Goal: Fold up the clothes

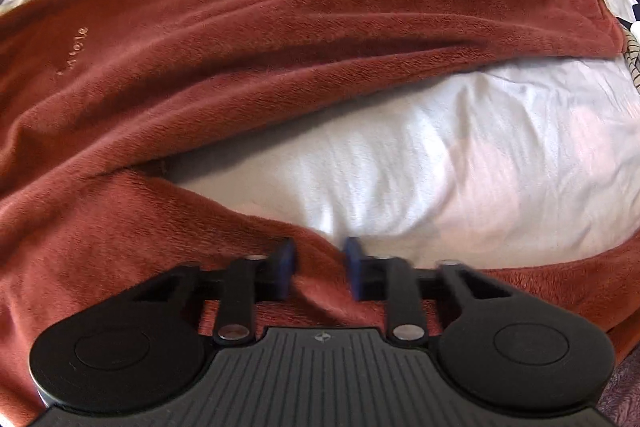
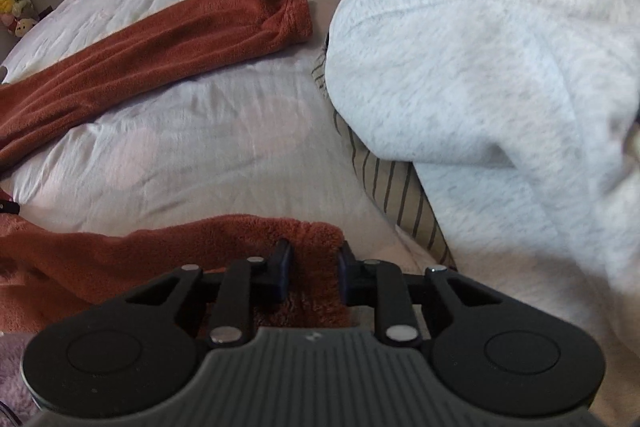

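A rust-brown fleece garment (image 1: 280, 39) lies spread over the white bed cover (image 1: 440, 167), with small embroidered lettering at its left. Its near edge curves along the bottom of the left wrist view, and my left gripper (image 1: 320, 269) points steeply down with its blue pads pinching a ridge of that edge. In the right wrist view one long limb of the garment (image 2: 160, 47) stretches toward the far side and ends in a cuff. My right gripper (image 2: 313, 269) is shut on the fluffy cuffed end (image 2: 316, 231) of the near limb.
A big pale grey fleece heap (image 2: 500, 67) fills the right of the bed, lying on a striped cloth (image 2: 400, 195). Plush toys (image 2: 12, 3) sit at the far left by the wall. White bedding (image 2: 200, 147) lies between the two limbs.
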The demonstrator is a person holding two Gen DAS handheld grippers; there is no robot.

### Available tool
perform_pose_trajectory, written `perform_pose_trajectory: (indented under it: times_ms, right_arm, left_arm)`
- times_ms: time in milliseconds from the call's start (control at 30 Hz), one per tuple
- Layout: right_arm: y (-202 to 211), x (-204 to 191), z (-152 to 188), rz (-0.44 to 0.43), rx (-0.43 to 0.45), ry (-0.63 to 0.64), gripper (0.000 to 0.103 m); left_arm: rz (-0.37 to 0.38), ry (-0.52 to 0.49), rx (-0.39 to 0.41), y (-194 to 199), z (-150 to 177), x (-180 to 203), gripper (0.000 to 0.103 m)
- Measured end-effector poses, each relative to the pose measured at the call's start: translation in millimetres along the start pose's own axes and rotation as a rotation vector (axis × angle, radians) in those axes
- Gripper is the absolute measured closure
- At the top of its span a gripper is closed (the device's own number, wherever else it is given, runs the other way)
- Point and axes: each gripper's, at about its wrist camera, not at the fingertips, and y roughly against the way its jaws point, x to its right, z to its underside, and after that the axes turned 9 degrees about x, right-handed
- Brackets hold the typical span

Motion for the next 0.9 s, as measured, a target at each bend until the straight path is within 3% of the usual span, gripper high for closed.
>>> perform_pose_trajectory:
  times_ms: [300, 567, 700, 767, 900]
  right_arm:
    - [32, -6, -33, 0.003, 0.150, 0.065, 0.078]
    - [-12, -3, -35, 0.062, 0.095, 0.083, 0.077]
    - [-25, 3, -28, 0.072, 0.059, 0.049, 0.067]
    - [-14, 3, -26, 0.076, 0.084, 0.051, 0.060]
    - [15, -3, -24, 0.083, 0.152, 0.086, 0.055]
  left_arm:
    - [0.036, 0.094, 0.140, 32, -21, -14, 0.097]
    - [0.056, 0.095, 0.172, 9, -30, -12, 0.093]
    - [0.100, 0.069, 0.171, 13, -19, -14, 0.085]
    - [0.126, 0.021, 0.191, 26, -13, -15, 0.081]
    - [0.180, -0.053, 0.205, 53, 3, -22, 0.078]
